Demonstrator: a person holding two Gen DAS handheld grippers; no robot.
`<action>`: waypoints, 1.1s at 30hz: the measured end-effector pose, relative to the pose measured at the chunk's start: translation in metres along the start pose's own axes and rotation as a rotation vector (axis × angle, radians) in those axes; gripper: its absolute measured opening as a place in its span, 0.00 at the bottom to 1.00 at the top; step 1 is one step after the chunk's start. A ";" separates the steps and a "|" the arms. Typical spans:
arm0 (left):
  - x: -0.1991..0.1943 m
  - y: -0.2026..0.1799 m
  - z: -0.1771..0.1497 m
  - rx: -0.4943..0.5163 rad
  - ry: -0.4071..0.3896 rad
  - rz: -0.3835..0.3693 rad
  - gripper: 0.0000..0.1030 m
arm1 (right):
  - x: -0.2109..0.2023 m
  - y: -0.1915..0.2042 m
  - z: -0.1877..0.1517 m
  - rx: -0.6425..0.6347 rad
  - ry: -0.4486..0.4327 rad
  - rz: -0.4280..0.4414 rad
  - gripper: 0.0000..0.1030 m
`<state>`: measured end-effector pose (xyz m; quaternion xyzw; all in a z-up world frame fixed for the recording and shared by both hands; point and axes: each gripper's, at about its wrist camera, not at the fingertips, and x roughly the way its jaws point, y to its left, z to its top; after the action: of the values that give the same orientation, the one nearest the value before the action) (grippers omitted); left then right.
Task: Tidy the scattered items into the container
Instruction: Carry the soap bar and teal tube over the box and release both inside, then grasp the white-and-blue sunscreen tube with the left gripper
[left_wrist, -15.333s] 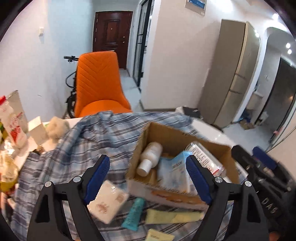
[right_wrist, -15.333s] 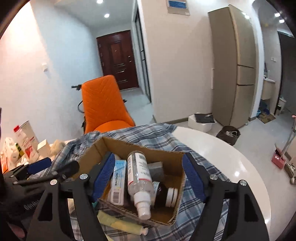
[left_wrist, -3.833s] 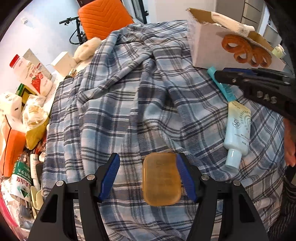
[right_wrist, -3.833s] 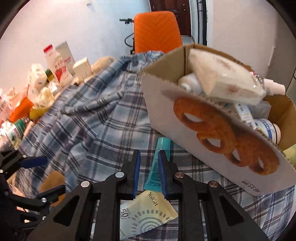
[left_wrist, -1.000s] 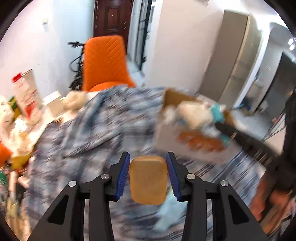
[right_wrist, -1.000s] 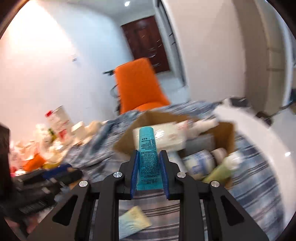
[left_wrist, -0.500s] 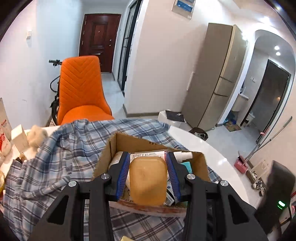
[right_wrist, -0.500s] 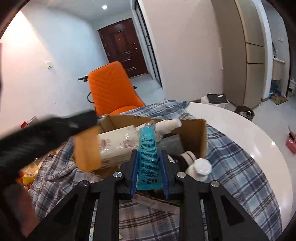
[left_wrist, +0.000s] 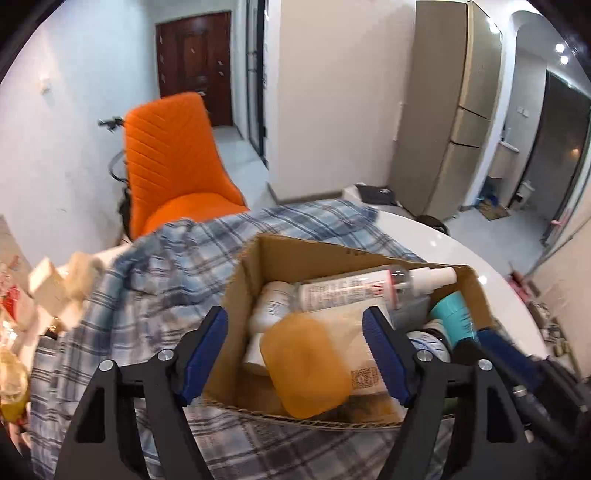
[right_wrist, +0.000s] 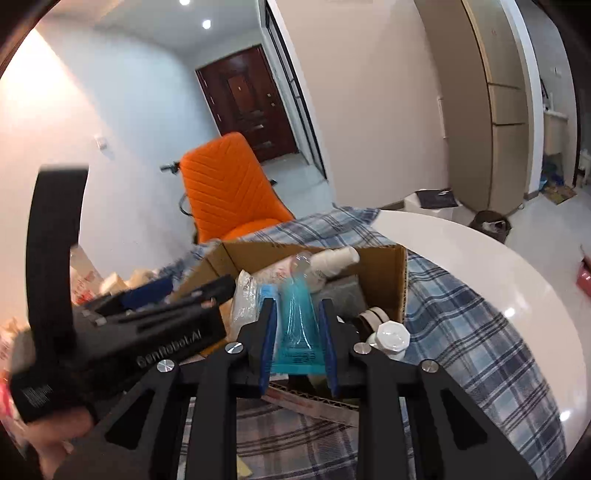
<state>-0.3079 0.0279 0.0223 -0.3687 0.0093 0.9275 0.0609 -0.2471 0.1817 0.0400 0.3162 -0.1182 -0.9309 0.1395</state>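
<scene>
The cardboard box (left_wrist: 258, 258) stands on the plaid cloth, full of bottles and packets. My left gripper (left_wrist: 295, 332) is open above the box; the amber soap case (left_wrist: 306, 365) lies loose between its fingers, on top of a white packet inside the box. My right gripper (right_wrist: 297, 325) has its jaws slightly apart around the teal tube (right_wrist: 295, 332), which looks blurred and tilted over the box (right_wrist: 391, 277). The tube's cap end also shows in the left wrist view (left_wrist: 452, 314). I cannot tell whether the tube is still gripped.
The plaid cloth (left_wrist: 147, 295) covers the round white table (right_wrist: 480, 258). An orange chair (left_wrist: 173, 162) stands behind. Cartons and packets (left_wrist: 48, 288) clutter the table's left side. The left gripper's black body (right_wrist: 122, 332) crosses the right wrist view.
My left gripper has opened and let go of the amber soap case, which now rests in the box. My right jaws have widened a little and the teal tube has tilted and blurred.
</scene>
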 end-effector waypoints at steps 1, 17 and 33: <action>-0.006 0.001 -0.002 -0.004 -0.019 -0.005 0.75 | -0.003 0.000 0.001 0.003 -0.012 0.010 0.22; -0.067 0.026 -0.095 0.146 0.064 -0.027 0.80 | -0.016 0.006 0.002 -0.069 0.039 0.087 0.59; -0.051 0.011 -0.141 0.272 0.268 -0.043 0.80 | -0.024 0.059 -0.031 -0.410 0.205 0.084 0.60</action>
<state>-0.1763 0.0029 -0.0456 -0.4775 0.1346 0.8588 0.1279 -0.1979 0.1305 0.0476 0.3689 0.0752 -0.8919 0.2506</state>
